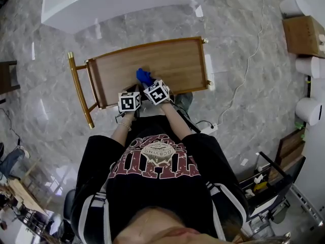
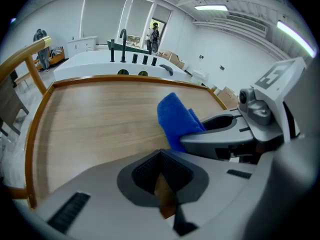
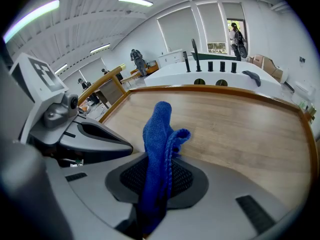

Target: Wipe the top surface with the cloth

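Observation:
A blue cloth (image 3: pixel 159 149) stands up out of my right gripper (image 3: pixel 157 181), whose jaws are shut on it. From the head view the cloth (image 1: pixel 143 76) sits over the near edge of the wooden cart top (image 1: pixel 167 60), just ahead of the right gripper (image 1: pixel 152 84). My left gripper (image 1: pixel 131 93) is beside it on the left, at the top's near edge. In the left gripper view its jaws (image 2: pixel 162 186) are closed together with nothing between them, and the cloth (image 2: pixel 175 119) shows to their right.
The cart has a gold push handle (image 1: pixel 79 88) at its left end and a raised wooden rim (image 2: pixel 35 129). A white counter with round holes (image 1: pixel 117 1) stands beyond it. Cardboard box (image 1: pixel 303 34) and white rolls (image 1: pixel 309 110) lie at right. A cable (image 1: pixel 238 80) crosses the floor.

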A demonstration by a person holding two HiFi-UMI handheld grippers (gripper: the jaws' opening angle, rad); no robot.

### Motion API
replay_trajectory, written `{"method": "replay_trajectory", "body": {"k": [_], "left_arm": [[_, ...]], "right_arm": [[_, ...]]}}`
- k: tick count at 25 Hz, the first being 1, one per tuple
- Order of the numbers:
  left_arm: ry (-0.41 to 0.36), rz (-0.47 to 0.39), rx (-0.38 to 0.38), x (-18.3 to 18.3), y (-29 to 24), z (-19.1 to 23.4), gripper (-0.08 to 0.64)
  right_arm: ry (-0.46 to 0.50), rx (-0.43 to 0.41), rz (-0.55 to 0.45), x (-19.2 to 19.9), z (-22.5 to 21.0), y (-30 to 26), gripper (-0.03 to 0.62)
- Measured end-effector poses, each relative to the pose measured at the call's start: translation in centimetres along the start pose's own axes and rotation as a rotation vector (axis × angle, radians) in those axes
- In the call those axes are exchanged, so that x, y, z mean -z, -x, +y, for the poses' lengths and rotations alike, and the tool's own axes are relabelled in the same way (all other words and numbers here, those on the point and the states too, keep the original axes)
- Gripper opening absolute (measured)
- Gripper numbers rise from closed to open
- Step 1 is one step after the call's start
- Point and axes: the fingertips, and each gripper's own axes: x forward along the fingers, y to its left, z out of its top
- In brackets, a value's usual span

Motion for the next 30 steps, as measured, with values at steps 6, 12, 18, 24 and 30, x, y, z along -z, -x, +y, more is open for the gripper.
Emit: {"method": "replay_trajectory", "body": {"k": [6,12,18,24,30], "left_arm": [[-0.04,0.009,0.017,-0.2,-0.3,-1.1,0.048],[-0.091,0.02,0.047,-0.7,-1.0,-3.2,0.048],[-0.118,0.032,0.068,-0.9,-1.7,-4.4,0.048],[-0.131,0.041,0.08,-1.0,-2.1,-5.0,0.048],[-0.162,0.057,0.098,-1.1,-2.7,-6.4,0.048]], "right_arm": [[-0.025,0.03,-0.002,0.7,-1.0,1.1,0.087],[-0.046,0.047,-0.006,1.2,-2.3,2.1,0.089],[-0.058,0.062,-0.007,1.9,-4.1,3.0,0.088],[-0.109,0.08,-0.02,2.7,-5.4,3.6,0.089],[-0.11,0.088,-0.022,2.8,-5.9,4.1,0.087]]}}
